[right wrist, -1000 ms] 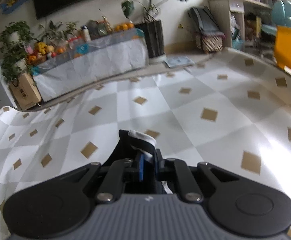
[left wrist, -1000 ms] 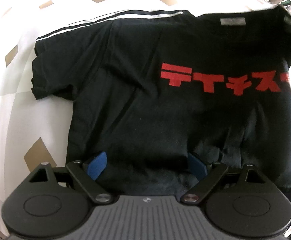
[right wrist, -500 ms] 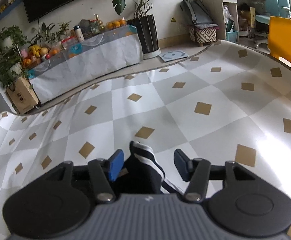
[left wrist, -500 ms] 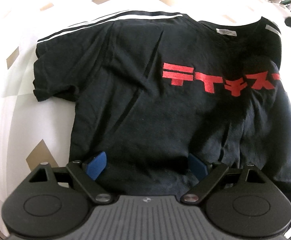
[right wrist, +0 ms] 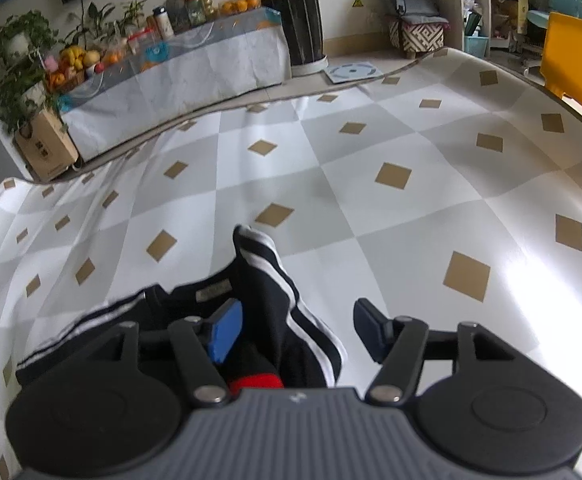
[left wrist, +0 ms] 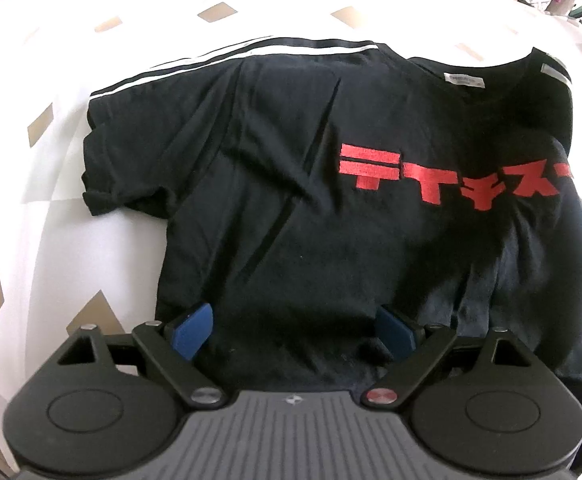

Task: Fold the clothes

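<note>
Left wrist view shows the black T-shirt (left wrist: pixel 331 208) lying flat, front up, on the checked tablecloth (left wrist: pixel 31 260), one sleeve (left wrist: pixel 131 152) spread toward nine o'clock, collar at one o'clock. My left claw (left wrist: pixel 293 330) hangs released over the hem at six o'clock, blue pads wide, nothing pinched. In the right wrist view my right claw (right wrist: pixel 297 332) has just been opening; the striped sleeve (right wrist: pixel 275 280) lies slack between its pads, no longer gripped. I judge this the end of spreading or of a first sleeve fold; next I must pinch a sleeve edge and carry it across the chest. Red block characters (left wrist: pixel 451 180) cross the chest, Japanese-looking; I can't read them surely. The neck label (left wrist: pixel 464 80) is too small to read
</note>
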The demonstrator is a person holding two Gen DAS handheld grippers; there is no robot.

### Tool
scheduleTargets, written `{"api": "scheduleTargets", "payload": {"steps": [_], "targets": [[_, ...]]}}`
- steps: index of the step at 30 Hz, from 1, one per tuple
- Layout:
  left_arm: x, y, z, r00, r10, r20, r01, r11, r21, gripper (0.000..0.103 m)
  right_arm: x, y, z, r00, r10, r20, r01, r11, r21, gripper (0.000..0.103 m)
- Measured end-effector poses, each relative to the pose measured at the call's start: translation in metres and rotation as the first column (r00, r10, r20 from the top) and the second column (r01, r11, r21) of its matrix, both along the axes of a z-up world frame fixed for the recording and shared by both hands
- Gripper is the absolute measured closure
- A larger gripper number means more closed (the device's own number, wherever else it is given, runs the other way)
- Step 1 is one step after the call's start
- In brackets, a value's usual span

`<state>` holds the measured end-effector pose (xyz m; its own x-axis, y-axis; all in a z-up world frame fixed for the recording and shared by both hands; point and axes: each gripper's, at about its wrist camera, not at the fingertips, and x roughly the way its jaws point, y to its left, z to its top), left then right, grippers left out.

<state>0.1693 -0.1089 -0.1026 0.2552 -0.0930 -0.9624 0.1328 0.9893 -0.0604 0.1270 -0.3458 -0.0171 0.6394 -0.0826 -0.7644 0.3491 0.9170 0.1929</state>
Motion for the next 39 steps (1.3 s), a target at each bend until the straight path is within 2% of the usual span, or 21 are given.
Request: {"api": "scheduleTargets", "payload": {"steps": [14, 23, 32, 34, 39], "targets": [[0.000, -0.006, 0.002, 1.000, -0.008, 0.003, 0.008, 1.000, 0.014, 0.014, -0.018, -0.024, -0.021, 0.988, 0.050, -0.145, -0.046, 0.999, 0.029, 0.041], [-0.002, -0.009, -0.001, 1.000, -0.029, -0.003, 0.029, 0.999, 0.022, 0.014, -0.012, -0.025, -0.044, 0.987, 0.032, -0.157, -0.015, 0.994, 0.107, 0.042], [0.002, -0.006, 0.001, 1.000, -0.028, 0.013, 0.028, 0.999, 0.021, 0.014, 0.003, -0.008, -0.062, 0.985, 0.034, -0.171, -0.023, 0.998, 0.063, 0.043], [0.003, -0.008, 0.002, 0.999, -0.038, 0.023, 0.037, 0.999, 0.024, 0.014, 0.005, -0.004, -0.065, 0.985, 0.040, -0.168, -0.032, 0.998, 0.050, 0.056], [0.003, -0.009, -0.002, 0.999, -0.051, 0.006, 0.051, 0.998, 0.031, 0.014, 0.009, 0.007, -0.068, 0.984, 0.061, -0.168, -0.060, 0.998, 0.013, 0.082]]}}
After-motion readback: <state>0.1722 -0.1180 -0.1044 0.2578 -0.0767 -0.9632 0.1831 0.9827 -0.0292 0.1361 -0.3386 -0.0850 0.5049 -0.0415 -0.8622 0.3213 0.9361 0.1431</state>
